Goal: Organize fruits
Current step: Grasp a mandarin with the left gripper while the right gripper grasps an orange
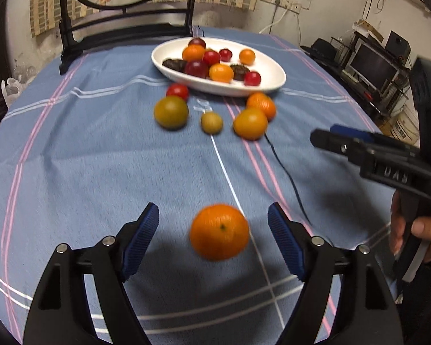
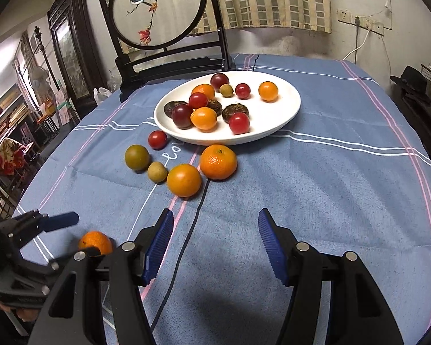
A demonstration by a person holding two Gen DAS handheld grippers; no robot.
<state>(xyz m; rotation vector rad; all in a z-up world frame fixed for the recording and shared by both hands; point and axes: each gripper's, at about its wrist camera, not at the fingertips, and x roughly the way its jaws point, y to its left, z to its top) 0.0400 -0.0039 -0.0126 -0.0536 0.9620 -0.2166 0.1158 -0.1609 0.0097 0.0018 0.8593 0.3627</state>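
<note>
A mandarin (image 1: 219, 231) lies on the blue tablecloth between the fingers of my left gripper (image 1: 212, 212). The gripper is open and its pads stand clear of the fruit on both sides. The right wrist view shows the same mandarin (image 2: 96, 243) and left gripper (image 2: 83, 234) at the lower left. My right gripper (image 2: 215, 215) is open over bare cloth with no fruit between its fingers; it also shows at the right as the right gripper (image 1: 326, 133). Further back sits a white plate (image 2: 287, 97) with several small fruits. In front of it lie loose fruits: a mandarin (image 2: 218, 161), an orange (image 2: 184, 180) and a green fruit (image 2: 137, 157).
A black cable (image 2: 198, 210) runs across the cloth under my right gripper. A red tomato (image 2: 157, 139) and a small green fruit (image 2: 157, 171) lie near the plate. A dark chair (image 2: 169, 63) with a round painted panel stands at the table's far edge. A hand (image 1: 425, 230) holds the right gripper's handle.
</note>
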